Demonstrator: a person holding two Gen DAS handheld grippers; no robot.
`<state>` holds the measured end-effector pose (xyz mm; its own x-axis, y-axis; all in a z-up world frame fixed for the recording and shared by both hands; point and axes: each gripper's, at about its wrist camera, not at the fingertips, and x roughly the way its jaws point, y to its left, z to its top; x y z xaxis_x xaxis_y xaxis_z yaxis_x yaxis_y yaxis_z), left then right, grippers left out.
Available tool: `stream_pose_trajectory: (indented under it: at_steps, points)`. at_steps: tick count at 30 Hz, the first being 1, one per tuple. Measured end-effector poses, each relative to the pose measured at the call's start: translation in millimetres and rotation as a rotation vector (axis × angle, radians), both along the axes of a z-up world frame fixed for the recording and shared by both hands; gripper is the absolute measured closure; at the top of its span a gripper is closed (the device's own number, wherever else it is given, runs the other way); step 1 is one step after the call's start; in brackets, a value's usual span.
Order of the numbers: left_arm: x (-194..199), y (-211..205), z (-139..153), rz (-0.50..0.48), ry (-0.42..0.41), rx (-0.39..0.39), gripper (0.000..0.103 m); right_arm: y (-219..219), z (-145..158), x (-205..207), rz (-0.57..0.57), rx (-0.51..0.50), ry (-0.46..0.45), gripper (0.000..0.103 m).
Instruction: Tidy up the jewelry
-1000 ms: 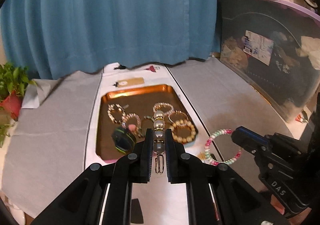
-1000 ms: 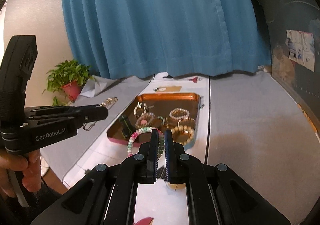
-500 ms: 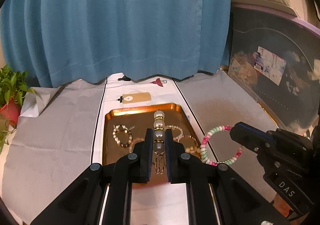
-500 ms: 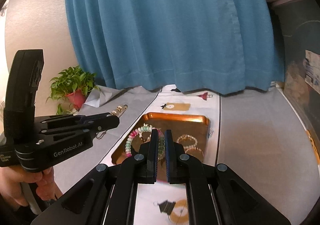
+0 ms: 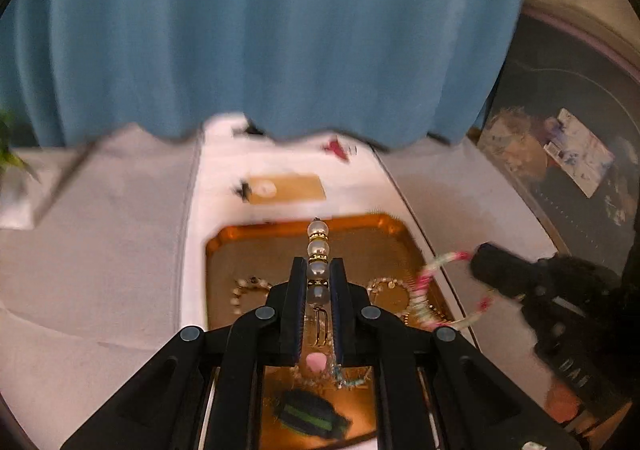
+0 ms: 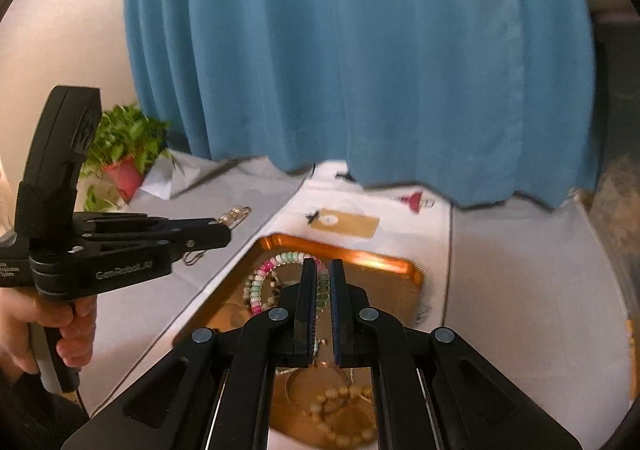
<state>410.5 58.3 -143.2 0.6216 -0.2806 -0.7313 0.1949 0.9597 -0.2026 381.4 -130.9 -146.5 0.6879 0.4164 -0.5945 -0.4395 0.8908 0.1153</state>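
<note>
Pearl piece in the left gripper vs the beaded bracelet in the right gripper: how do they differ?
The pearl piece is a short straight string of big whitish beads with gold spacers; the beaded bracelet is a closed ring of small pink, white and green beads. The pearl piece sticks out forward past the left gripper; the bracelet hangs as a loop from the right gripper. Both are clamped in shut jaws above the copper tray.
</note>
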Motion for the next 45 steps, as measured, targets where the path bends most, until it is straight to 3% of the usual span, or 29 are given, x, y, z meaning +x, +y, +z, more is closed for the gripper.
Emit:
stream_pose_trajectory:
  at_steps: [5, 8, 9, 11, 13, 17, 19, 30, 34, 37, 41, 45]
  points:
    - [30, 3, -54, 0.037, 0.124, 0.015, 0.094, 26, -59, 45, -0.008, -0.045, 0.139, 0.097]
    - [31, 8, -67, 0.070, 0.153, 0.009, 0.092, 26, -78, 55, -0.048, -0.028, 0.191, 0.095]
    - [30, 8, -69, 0.082, 0.168, 0.016, 0.089, 25, -83, 58, -0.063, -0.026, 0.218, 0.093]
    - [25, 7, -65, 0.079, 0.167, 0.028, 0.062, 24, -84, 55, -0.066, -0.028, 0.228, 0.087]
    - [12, 5, -52, 0.076, 0.126, 0.050, 0.046, 23, -76, 47, -0.069, -0.035, 0.207, 0.081]
    - [-22, 0, -13, 0.088, 0.024, 0.091, 0.037, 13, -46, 19, -0.090, -0.010, 0.167, 0.048]
    - [-47, 0, 10, 0.095, -0.017, 0.068, 0.032, 10, -31, 2, -0.100, -0.005, 0.155, 0.037]
    - [-211, -23, 123, 0.106, -0.265, 0.042, 0.007, -4, 78, -152, -0.094, -0.012, -0.037, 0.027]
    - [-275, -38, 148, 0.147, -0.317, 0.102, 0.002, -14, 112, -215, -0.115, -0.007, -0.055, 0.019]
    - [-315, -47, 157, 0.181, -0.299, 0.117, 0.000, -24, 126, -253, -0.150, -0.007, -0.037, 0.016]
    - [-355, -54, 158, 0.251, -0.196, 0.136, 0.001, -33, 134, -300, -0.194, -0.041, 0.016, 0.016]
    - [-402, -72, 164, 0.241, -0.217, 0.193, 0.000, -41, 135, -343, -0.192, 0.003, 0.069, 0.016]
